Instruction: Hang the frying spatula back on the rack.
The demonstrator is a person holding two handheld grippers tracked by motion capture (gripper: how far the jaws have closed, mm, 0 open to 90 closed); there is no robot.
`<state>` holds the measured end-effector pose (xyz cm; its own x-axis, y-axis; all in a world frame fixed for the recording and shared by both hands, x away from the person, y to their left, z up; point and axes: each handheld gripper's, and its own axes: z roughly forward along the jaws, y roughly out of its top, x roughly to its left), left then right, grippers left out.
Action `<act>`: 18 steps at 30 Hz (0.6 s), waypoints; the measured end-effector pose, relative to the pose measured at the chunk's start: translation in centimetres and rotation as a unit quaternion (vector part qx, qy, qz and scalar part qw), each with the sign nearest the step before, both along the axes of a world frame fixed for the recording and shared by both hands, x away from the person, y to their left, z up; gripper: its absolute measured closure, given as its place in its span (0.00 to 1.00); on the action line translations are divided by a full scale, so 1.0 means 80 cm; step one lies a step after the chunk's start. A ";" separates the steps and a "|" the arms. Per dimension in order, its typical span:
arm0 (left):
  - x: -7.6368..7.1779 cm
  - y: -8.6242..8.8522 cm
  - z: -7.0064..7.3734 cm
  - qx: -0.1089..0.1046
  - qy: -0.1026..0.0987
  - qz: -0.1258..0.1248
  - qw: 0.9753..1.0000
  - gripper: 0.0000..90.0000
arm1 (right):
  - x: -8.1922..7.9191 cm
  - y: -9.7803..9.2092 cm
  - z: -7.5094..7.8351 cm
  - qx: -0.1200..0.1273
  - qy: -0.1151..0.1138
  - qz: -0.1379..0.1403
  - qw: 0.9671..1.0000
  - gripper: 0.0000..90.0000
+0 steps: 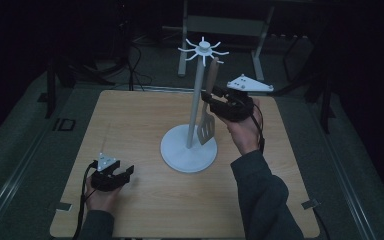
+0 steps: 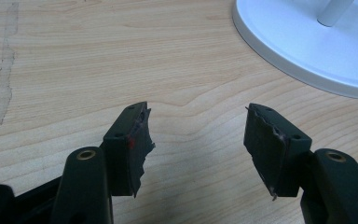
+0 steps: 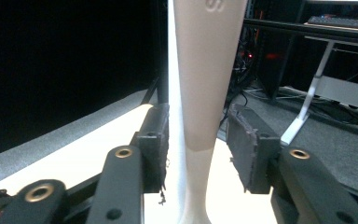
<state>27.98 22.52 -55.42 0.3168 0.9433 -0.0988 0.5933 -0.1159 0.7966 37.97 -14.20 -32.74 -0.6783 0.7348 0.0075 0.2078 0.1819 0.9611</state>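
Note:
A white utensil stand (image 1: 195, 95) with a round base (image 1: 177, 152) and a crown of hooks on top rises from the middle of the wooden table (image 1: 130, 115). A tan-handled slotted spatula (image 1: 207, 127) hangs upright beside the pole, its handle top up at the hooks. My right gripper (image 1: 209, 98) is raised at mid-handle. In the right gripper view its jaws stand open on either side of the spatula handle (image 3: 205, 84), with a gap on the right side. At the front left, my left gripper (image 1: 126, 173) rests low over the table, open and empty (image 2: 196, 144).
The stand's base (image 2: 303, 46) lies ahead and to the right of the left gripper. A pale scuff mark (image 2: 4, 70) runs along the tabletop. Dark floor, cables and a metal frame (image 1: 220, 25) lie beyond the table's far edge.

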 end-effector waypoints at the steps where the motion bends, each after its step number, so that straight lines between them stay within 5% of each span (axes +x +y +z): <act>1: 0.000 0.000 0.000 0.000 0.000 0.000 1.000 0.45 | 0.000 -0.001 -0.001 0.001 0.000 -0.002 1.000 0.62; 11: 0.000 0.000 0.000 0.000 0.000 0.000 1.000 0.45 | -0.005 -0.005 -0.005 -0.014 -0.009 -0.018 1.000 0.31; 18: 0.000 0.000 0.000 0.002 0.000 0.000 1.000 0.45 | -0.013 -0.012 -0.008 -0.020 -0.012 -0.015 1.000 0.22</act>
<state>27.98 22.50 -55.42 0.3176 0.9434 -0.0957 0.5932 -0.1189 0.7963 36.92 -15.15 -33.41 -0.6549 0.7547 -0.0376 0.1913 0.2137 0.9580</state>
